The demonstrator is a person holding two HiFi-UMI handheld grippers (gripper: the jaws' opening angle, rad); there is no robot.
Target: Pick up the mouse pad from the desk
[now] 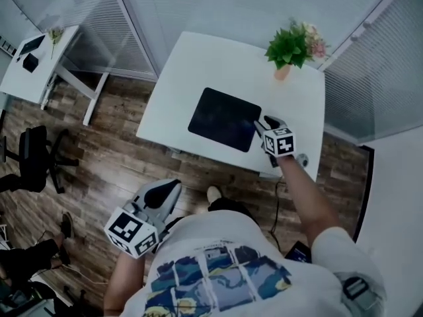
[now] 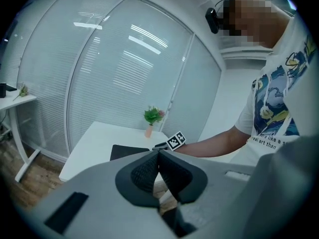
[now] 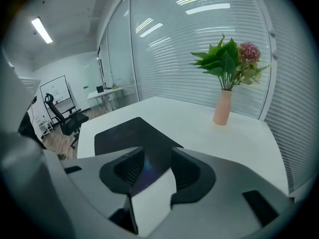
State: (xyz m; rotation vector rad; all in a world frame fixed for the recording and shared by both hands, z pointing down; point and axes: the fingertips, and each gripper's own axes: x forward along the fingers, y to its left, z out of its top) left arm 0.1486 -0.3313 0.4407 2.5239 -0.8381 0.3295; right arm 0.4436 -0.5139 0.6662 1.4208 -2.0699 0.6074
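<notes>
A black mouse pad [image 1: 225, 119] lies flat on the white desk [image 1: 198, 58], near its front edge. My right gripper [image 1: 262, 123] hovers over the pad's right edge. Its jaws are open with nothing between them. In the right gripper view the pad's [image 3: 129, 133] near corner shows through the gap of that gripper [image 3: 157, 156]. My left gripper [image 1: 173, 185] hangs back by my body, over the floor and short of the desk. Its [image 2: 158, 156] pads meet at the tips and hold nothing. The pad [image 2: 127, 152] shows beyond them.
A green plant in a pink vase [image 1: 289, 48] stands at the desk's far right corner. Glass walls with blinds close in the desk's back and right. To the left over the wood floor stand a second white desk [image 1: 36, 58] and a black office chair [image 1: 36, 154].
</notes>
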